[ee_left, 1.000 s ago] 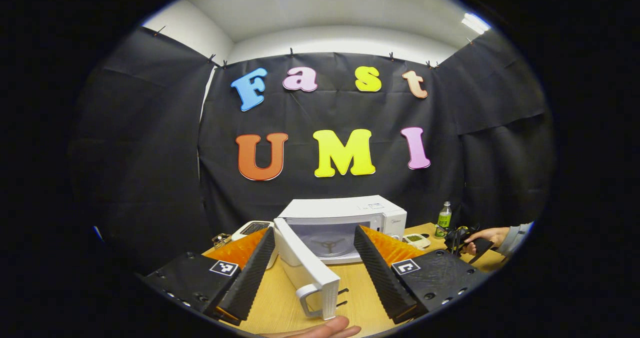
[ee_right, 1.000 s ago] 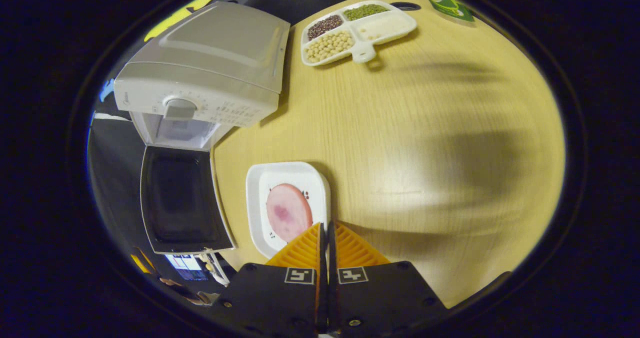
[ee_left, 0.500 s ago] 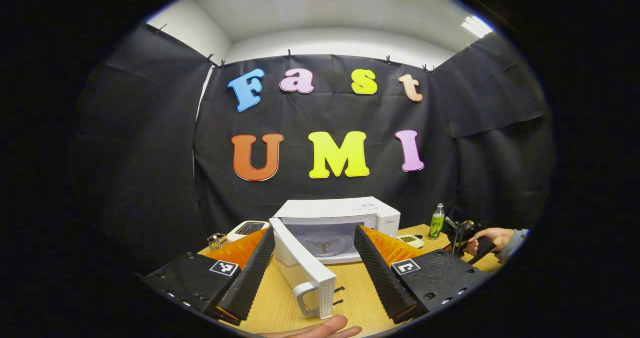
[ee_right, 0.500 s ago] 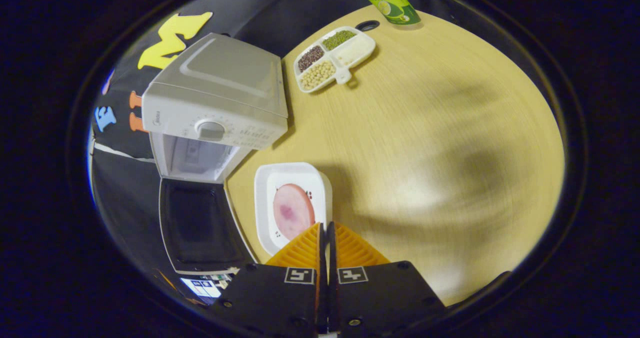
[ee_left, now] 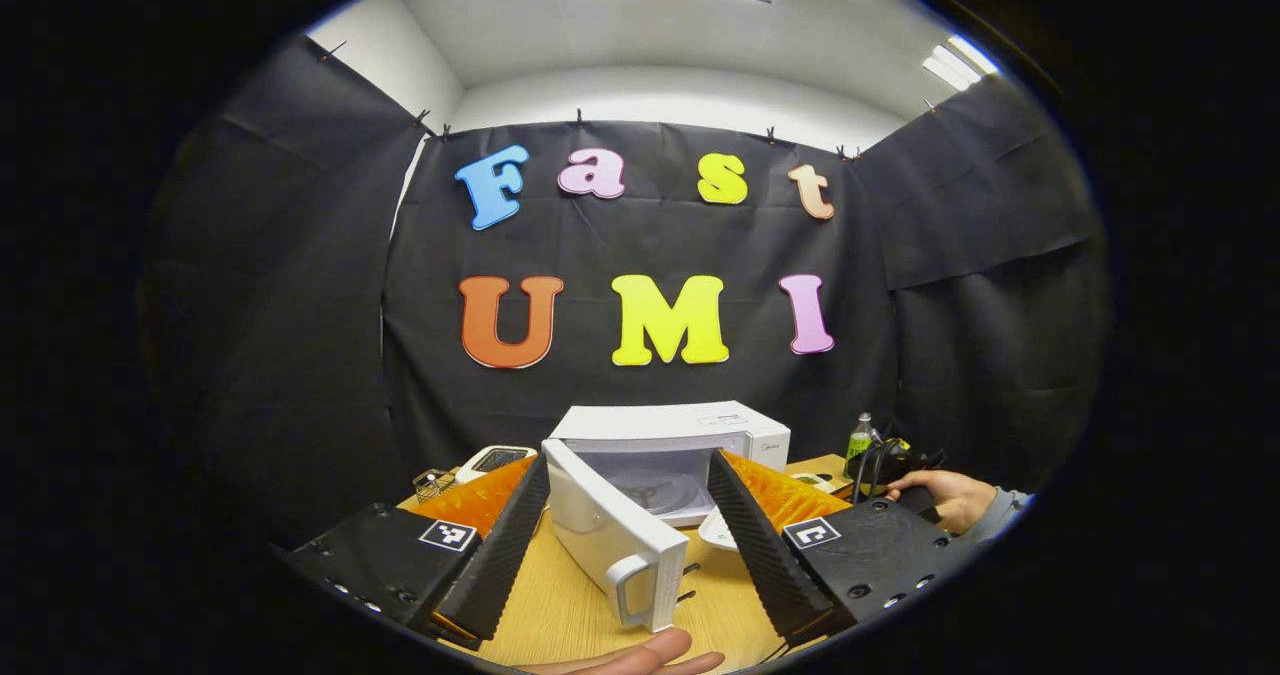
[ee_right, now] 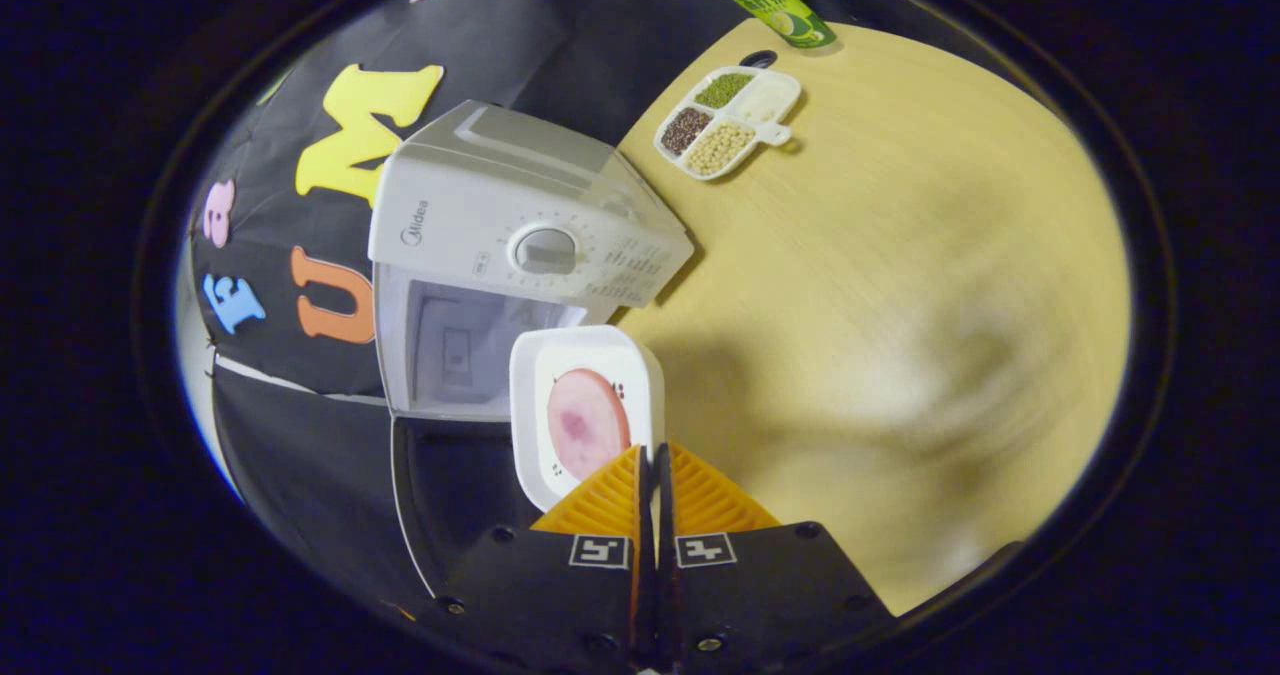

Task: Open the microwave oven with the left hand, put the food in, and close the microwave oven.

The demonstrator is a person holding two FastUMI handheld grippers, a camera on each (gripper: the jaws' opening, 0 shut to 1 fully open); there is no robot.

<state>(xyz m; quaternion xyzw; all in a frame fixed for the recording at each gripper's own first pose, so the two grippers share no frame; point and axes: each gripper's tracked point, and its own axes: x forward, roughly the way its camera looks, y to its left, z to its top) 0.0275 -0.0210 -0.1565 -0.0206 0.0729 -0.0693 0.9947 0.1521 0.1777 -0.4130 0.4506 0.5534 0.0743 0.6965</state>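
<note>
Step in hand: loading. Microwave (ee_right: 520, 245) door (ee_left: 610, 535) open. Right tongs (ee_right: 652, 475) pinching plate (ee_right: 585, 410) of food (ee_right: 588, 423) before the cavity. Left tongs (ee_left: 625, 530) spread, idle. Next: slide plate level inside, release.

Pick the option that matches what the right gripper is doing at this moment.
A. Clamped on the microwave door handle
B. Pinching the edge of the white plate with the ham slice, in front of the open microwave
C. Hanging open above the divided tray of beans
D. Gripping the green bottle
B: in the right gripper view the right gripper is closed on the rim of the white plate carrying the ham slice, just before the open microwave.
</note>
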